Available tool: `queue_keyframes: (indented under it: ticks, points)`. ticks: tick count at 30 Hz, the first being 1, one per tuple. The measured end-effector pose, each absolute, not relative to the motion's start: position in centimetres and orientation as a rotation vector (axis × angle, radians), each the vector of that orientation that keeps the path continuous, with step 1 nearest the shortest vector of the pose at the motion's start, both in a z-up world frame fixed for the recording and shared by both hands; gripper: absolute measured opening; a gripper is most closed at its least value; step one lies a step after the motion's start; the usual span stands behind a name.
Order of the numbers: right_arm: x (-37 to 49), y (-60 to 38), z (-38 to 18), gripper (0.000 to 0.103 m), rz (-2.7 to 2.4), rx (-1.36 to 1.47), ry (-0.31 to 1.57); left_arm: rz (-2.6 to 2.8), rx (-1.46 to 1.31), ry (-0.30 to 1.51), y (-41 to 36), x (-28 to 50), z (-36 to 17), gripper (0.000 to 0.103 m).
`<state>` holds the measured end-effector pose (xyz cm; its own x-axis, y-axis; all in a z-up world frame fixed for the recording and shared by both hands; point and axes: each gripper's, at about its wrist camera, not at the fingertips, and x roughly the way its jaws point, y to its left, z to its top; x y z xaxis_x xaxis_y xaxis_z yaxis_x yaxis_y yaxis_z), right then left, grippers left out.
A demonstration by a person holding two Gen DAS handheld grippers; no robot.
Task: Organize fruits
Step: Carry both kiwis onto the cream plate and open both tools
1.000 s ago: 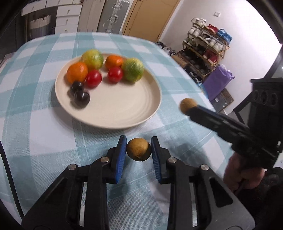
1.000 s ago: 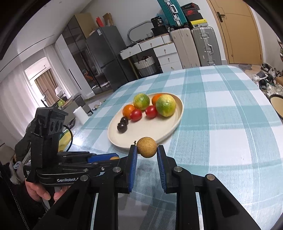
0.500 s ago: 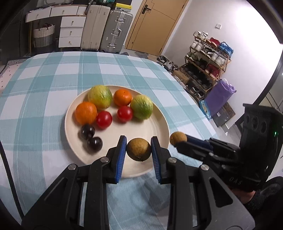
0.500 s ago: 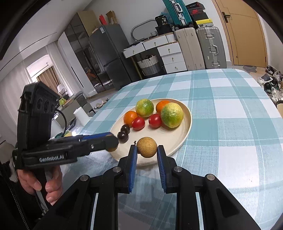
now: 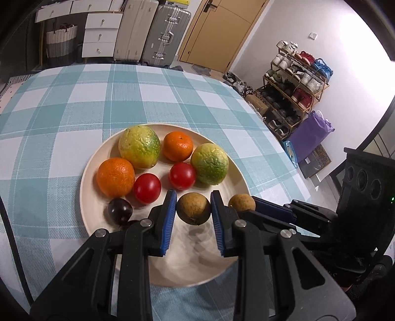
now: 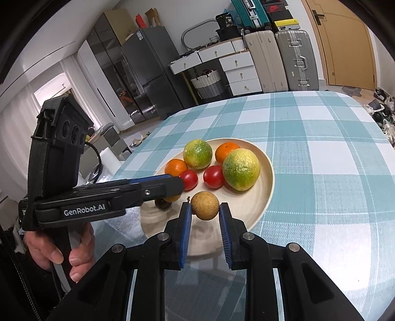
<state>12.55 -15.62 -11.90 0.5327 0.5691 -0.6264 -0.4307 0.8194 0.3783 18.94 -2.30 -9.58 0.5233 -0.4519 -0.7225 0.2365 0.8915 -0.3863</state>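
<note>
The left gripper (image 5: 193, 214) clenches one brown fruit (image 5: 194, 209) above the plate (image 5: 237, 177); the right gripper (image 6: 205, 223) clenches a second brown fruit (image 6: 205, 205) beside it. On the plate lie two green citrus, two oranges, two red tomatoes and at least one dark plum (image 5: 119, 214), atop the checked tablecloth (image 5: 74, 103).

White lettering reading "GenRobot.AI" runs along the side of the black left gripper (image 6: 177, 184), seen from the right wrist camera. Far behind, the number "36" shows on a black pot (image 6: 228, 23) atop the white drawers (image 6: 238, 71).
</note>
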Motion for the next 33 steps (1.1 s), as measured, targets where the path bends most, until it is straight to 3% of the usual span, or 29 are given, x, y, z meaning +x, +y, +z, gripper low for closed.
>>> queue_keyframes:
  ticks: [24,25,28,33]
  points:
    - [16.2,-13.7,-13.3,0.025,0.57,0.152,0.854,-0.41,-0.332,0.911,-1.2,21.5,-9.7,0.026]
    - [16.3,-13.7,-13.3,0.028,0.561,0.146,0.86,-0.401,-0.329,0.903,-1.1,21.2,-9.4,0.028]
    - [15.8,-14.1,-12.8,0.052,0.565,0.164,0.833,-0.386,-0.319,0.884,-0.7,20.3,-8.7,0.034]
    - [14.6,-15.1,-11.3,0.053,0.54,0.171,0.761,-0.359,-0.297,0.862,-0.4,18.7,-7.7,0.04]
